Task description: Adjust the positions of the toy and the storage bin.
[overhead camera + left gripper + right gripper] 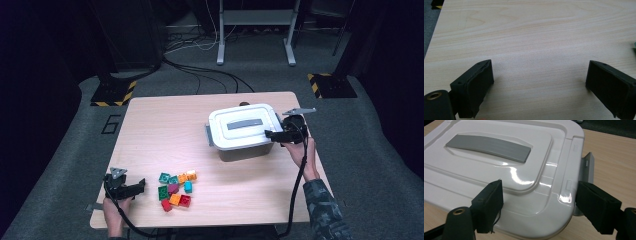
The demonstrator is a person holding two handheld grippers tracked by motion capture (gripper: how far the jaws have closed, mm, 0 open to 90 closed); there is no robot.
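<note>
Storage box
- Located right of centre in the high view: storage box, standing on the light wooden table, well apart from the brick pile.
- Closed with a glossy white lid, rectangular with rounded corners and a raised, stepped centre panel.
- Fitted with 1 flat grey handle strip recessed in the top of the lid, lying along its length.
- Body below the lid darker grey, showing at the near side in the high view.
- Secured with a grey latch at each short end; left latch at the left edge of the box, right latch at centre right of the right gripper view, standing upright against the lid rim.
- Bright reflections on the lid near the centre of the right gripper view.

Right gripper
- Right gripper held at the right end of the box, pointing left in the high view.
- Jaws spread: 1 over the lid top, 1 just outside the right latch, with the lid rim between them. Contact with the latch not determinable.

Left gripper
- Left gripper at lower left of the high view, just left of the coloured bricks.
- Jaws spread wide over bare table, holding nothing.
</note>
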